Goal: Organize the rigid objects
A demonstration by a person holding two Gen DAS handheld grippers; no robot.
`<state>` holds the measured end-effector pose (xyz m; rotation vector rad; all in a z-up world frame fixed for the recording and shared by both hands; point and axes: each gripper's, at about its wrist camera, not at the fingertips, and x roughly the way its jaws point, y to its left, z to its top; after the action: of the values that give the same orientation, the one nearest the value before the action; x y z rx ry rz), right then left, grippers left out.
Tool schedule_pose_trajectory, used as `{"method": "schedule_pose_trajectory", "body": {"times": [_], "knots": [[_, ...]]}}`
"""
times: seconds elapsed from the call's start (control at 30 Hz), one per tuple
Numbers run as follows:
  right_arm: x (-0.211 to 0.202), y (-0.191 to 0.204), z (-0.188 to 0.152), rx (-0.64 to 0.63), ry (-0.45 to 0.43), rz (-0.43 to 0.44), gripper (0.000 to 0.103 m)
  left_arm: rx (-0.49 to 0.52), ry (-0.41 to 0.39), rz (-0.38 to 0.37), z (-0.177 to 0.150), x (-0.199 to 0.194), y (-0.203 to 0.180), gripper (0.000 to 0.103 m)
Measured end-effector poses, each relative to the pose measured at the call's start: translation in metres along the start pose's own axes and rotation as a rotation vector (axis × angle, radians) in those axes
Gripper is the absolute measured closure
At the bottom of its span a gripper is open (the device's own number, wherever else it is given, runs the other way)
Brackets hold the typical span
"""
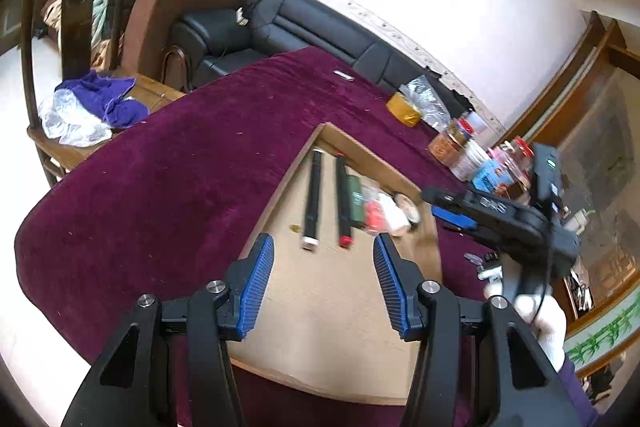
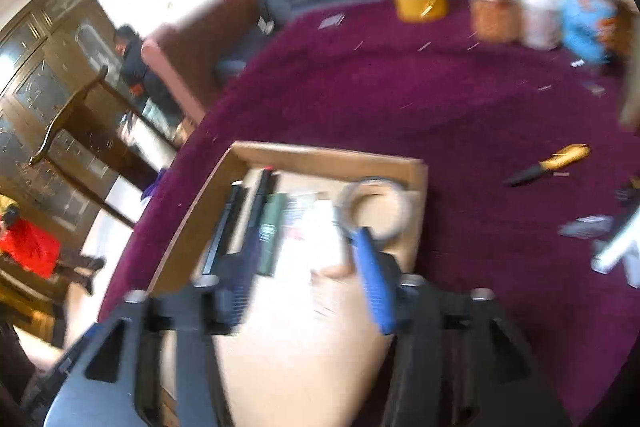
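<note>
I am partway through sorting loose things into the shallow cardboard box (image 1: 280,195) that sits on the purple cloth (image 1: 160,167), and by my reckoning I am between placements, about to fetch the next item. My left gripper (image 1: 324,259) hangs over the near part of the box, its blue pads wide apart and holding nothing. Reading the box from its left side: a black pen with a white cap (image 1: 312,203) lies closest to the left wall, then a black marker with a red cap (image 1: 342,201), then a dark green stick (image 2: 272,231), then some pale and red bits I cannot name, and a roll of tape (image 2: 374,207) at the far right corner. The pens lie side by side, long axes running near to far, caps pointing toward me. My right gripper (image 2: 304,263) hovers over the box too, jaws spread and nothing between them as far as the blur lets me see; its right pad is in front of the tape roll, though I cannot tell whether they touch. Out to the right on the cloth, well apart from the box, lies a knife with a yellow and black handle (image 2: 548,163), its long axis running left to right, yellow end farther right. I judge that the next pick: swing right, turn the jaws across its length, and lay it parallel to the pens.
</note>
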<state>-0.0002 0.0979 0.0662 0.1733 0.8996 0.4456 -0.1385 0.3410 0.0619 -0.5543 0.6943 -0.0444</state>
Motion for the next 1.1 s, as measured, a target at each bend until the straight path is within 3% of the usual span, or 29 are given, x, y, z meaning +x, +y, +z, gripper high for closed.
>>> {"method": "schedule_pose_trajectory", "body": {"times": [0.2,0.5,0.57,0.77,0.9,1.1], "knots": [[-0.055,-0.066,-0.045,0.154,-0.11,-0.031,0.042,0.086,0.03,-0.106,-0.033,0.004,-0.069,0.053],[-0.074,-0.143,-0.093,0.294,-0.105,-0.103,0.042,0.352,0.152,-0.154,-0.102,0.003,-0.181,0.053],[-0.08,-0.153,-0.098,0.31,-0.122,-0.108,0.042,0.38,0.157,-0.152,-0.109,0.0,-0.191,0.053],[-0.083,-0.175,-0.104,0.392,-0.118,-0.004,0.042,0.429,0.182,-0.146,-0.124,-0.002,-0.216,0.053],[-0.079,-0.175,-0.104,0.389,-0.101,0.011,0.042,0.435,0.173,-0.138,-0.126,-0.003,-0.22,0.053],[-0.077,-0.166,-0.106,0.351,-0.094,-0.033,0.038,0.417,0.224,-0.146,-0.128,0.008,-0.22,0.053]]}}
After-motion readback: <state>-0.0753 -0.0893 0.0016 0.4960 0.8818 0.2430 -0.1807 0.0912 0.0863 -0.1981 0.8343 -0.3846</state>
